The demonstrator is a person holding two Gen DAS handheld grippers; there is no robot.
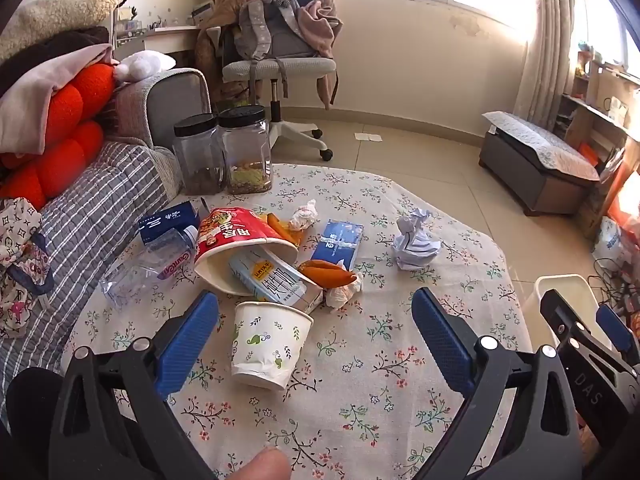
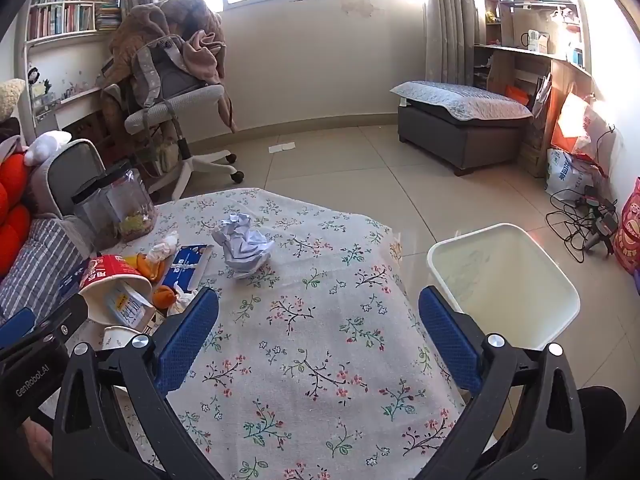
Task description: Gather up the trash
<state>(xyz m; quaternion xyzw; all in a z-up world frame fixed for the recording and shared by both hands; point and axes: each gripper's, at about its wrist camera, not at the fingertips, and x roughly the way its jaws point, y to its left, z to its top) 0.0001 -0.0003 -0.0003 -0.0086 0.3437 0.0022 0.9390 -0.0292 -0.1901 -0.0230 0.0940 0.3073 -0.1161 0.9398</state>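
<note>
Both grippers are held above the near edge of the table (image 2: pixel 320 360), angled down. Left gripper (image 1: pixel 316 332): jaws spread wide, nothing clamped; the paper cup (image 1: pixel 270 346) is seen lying on its side between the pads, untouched. Right gripper (image 2: pixel 320 328): fully released, only tablecloth seen between the pads.

Trash is clustered left of centre: red noodle bowl (image 1: pixel 240 248) tipped over with a milk carton (image 1: pixel 276 284) inside, crushed bottle (image 1: pixel 148 264) to its left, orange peel (image 1: pixel 330 274), tissues (image 1: pixel 344 292), blue packet (image 1: pixel 338 244). Crumpled paper ball (image 2: pixel 242 244) is set apart, further right. White bin (image 2: pixel 508 280) is placed on the floor, right of the table.
</note>
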